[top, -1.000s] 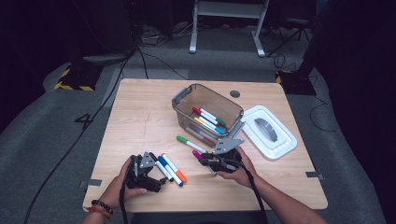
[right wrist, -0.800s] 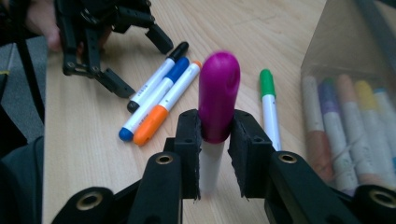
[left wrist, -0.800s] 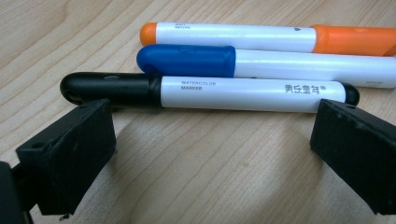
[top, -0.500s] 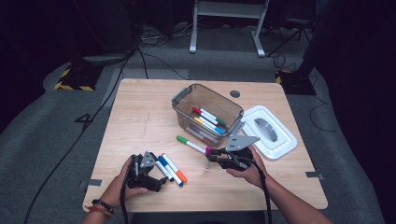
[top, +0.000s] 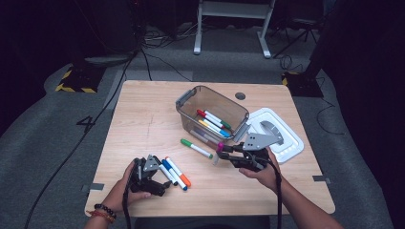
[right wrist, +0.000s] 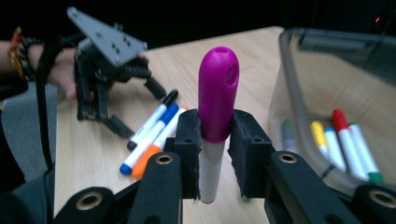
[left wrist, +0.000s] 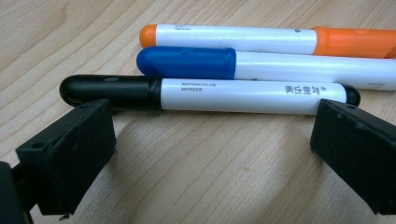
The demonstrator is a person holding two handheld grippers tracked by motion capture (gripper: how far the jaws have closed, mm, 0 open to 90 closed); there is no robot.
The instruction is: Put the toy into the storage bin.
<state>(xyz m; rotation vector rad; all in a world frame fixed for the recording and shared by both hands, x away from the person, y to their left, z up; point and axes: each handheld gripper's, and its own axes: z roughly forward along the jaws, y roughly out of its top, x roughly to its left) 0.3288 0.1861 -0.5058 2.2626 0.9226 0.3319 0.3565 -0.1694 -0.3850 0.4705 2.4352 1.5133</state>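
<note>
Clamping a purple-capped marker [right wrist: 217, 100], the right tongs [right wrist: 215, 154] grip it at the seam where cap meets white barrel, pads tight on both sides, so it stands upright between them; in the high view it is lifted off the counter [top: 143, 119] just beside the clear bin [top: 212, 112], likely headed inside. Left tongs [left wrist: 210, 140] sit low on the wood, spread wide and holding nothing, one black pad near each end of the black marker [left wrist: 210, 95], as if lining up to pinch it lengthwise. Blue marker [left wrist: 261, 65] and orange marker [left wrist: 261, 39] lie parallel right behind it, touching side by side. Green marker [top: 196, 148] lies alone between the two hands. Bin is see-through plastic with rounded corners, several markers already in it. White lid [top: 291, 140] rests beside the bin, on its right. Markers: smooth glossy white barrels, rounded coloured caps. Counter: pale wood grain, matte. Pads: matte black, rubbery, blocky.
</note>
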